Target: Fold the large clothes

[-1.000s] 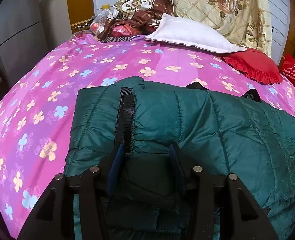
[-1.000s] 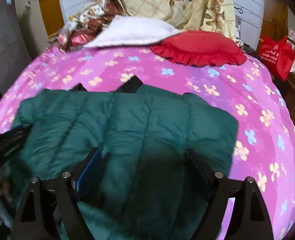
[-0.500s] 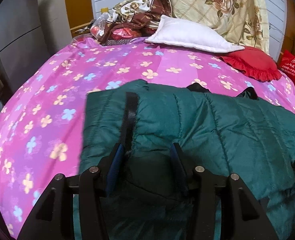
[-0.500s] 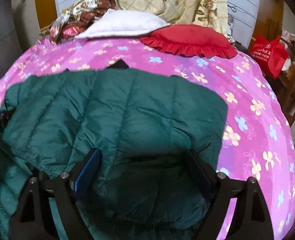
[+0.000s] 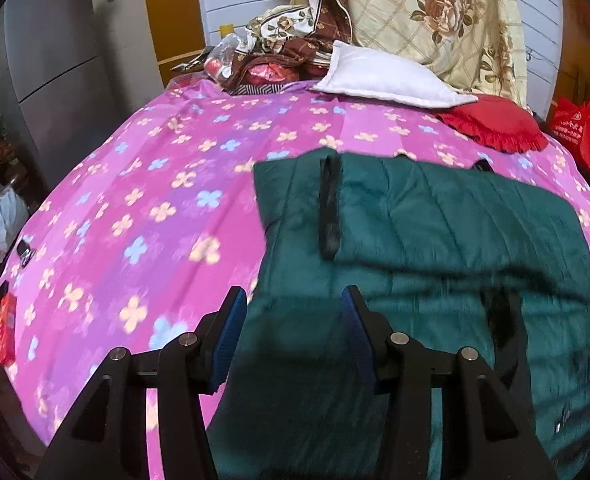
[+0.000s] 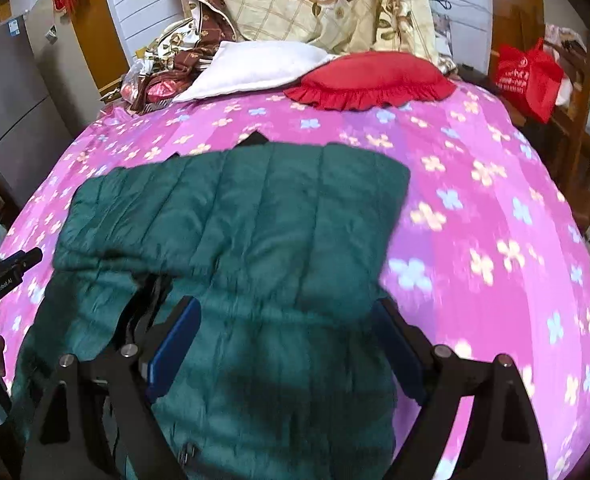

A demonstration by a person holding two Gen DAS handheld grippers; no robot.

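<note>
My left tongs (image 5: 295,300) stand spread, fingers apart with nothing pinched between them, poised above the near left edge of the green jacket (image 5: 435,248); my right tongs (image 6: 287,316) are likewise spread wide, empty, over the jacket's near right part. The jacket lies on the pink flowered sheet (image 5: 143,184) toward the near side of the bed, its far half folded over the near half so that a quilted panel faces up, with a fold ridge running left to right across the middle. A black strap (image 5: 329,216) lies on the folded panel near its left edge, running near to far. In the right view the jacket (image 6: 247,216) shows a dark seam or zipper near its left side; small black tabs jut out at its far edge. At the far end of the bed, a white pillow (image 5: 387,76) touches a red frilled cushion (image 5: 495,124) to its right, with a rose-print quilt (image 5: 435,12) draped behind them. A red bag (image 6: 523,76) hangs at far right, off the bed
</note>
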